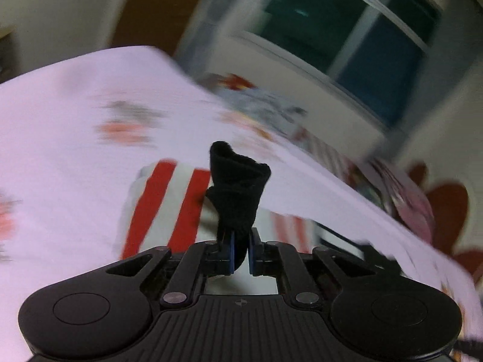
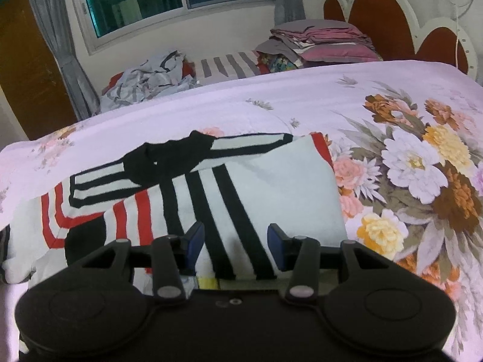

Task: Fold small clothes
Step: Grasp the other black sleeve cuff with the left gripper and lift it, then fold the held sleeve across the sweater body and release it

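The white knit garment with black and red stripes (image 2: 271,187) lies partly folded on the floral pale-pink bedspread (image 2: 392,90), toward its near edge. The left gripper (image 1: 241,253) pinches a black fabric piece (image 1: 238,187). The right gripper (image 2: 235,247) hovers wide open above the stripes, empty.
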{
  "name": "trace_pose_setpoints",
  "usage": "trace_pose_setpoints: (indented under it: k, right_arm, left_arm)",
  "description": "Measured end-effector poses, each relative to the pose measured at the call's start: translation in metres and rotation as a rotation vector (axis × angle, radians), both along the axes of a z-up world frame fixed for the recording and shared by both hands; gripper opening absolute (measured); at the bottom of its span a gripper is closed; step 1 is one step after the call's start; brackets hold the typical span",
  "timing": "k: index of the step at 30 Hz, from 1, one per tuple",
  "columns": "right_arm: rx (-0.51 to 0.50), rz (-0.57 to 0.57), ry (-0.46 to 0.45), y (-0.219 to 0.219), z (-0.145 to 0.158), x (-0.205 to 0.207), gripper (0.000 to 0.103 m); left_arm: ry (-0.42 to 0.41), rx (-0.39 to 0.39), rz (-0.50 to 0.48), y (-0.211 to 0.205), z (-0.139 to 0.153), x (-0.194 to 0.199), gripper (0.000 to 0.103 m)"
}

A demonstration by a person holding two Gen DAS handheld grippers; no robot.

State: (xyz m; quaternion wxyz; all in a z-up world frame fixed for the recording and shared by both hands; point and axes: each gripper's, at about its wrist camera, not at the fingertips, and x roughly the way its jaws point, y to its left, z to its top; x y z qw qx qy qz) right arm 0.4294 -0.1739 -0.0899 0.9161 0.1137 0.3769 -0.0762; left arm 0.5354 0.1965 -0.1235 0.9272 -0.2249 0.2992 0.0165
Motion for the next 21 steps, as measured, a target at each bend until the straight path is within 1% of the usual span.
trace_pose_setpoints:
  k: [4, 6, 10, 13, 16, 17, 19, 20, 21]
  right_arm:
    - [0.039, 0.012, -0.005, -0.016, -0.004, 0.004, 0.045]
    - [0.059, 0.011, -0.009, -0.025, -0.007, 0.004, 0.045]
    - [0.103, -0.008, -0.009, -0.048, -0.013, 0.001, 0.045]
    - [0.126, -0.024, -0.01, -0.063, -0.015, -0.004, 0.045]
    - [0.148, -0.032, -0.007, -0.075, -0.017, -0.01, 0.045]
    - [0.153, -0.036, -0.004, -0.079, -0.018, -0.012, 0.046]
    - [0.171, -0.042, 0.0, -0.086, -0.019, -0.015, 0.047]
    - [0.179, -0.048, 0.002, -0.089, -0.02, -0.016, 0.048]
    - [0.186, -0.053, 0.001, -0.091, -0.02, -0.017, 0.051]
  left_arm:
    - [-0.019, 0.056, -0.151, -0.079, 0.015, 0.026, 0.008]
    - [-0.01, 0.09, -0.22, -0.119, 0.017, 0.041, 0.008]
    - [0.026, 0.17, -0.349, -0.194, 0.014, 0.055, 0.008]
    - [0.057, 0.232, -0.438, -0.238, 0.008, 0.055, 0.008]
    - [0.112, 0.287, -0.51, -0.278, -0.002, 0.053, 0.008]
    - [0.128, 0.294, -0.526, -0.285, -0.008, 0.05, 0.008]
    - [0.165, 0.284, -0.561, -0.294, -0.02, 0.041, 0.008]
    - [0.176, 0.291, -0.576, -0.302, -0.025, 0.041, 0.015]
    - [0.166, 0.301, -0.585, -0.303, -0.027, 0.035, 0.025]
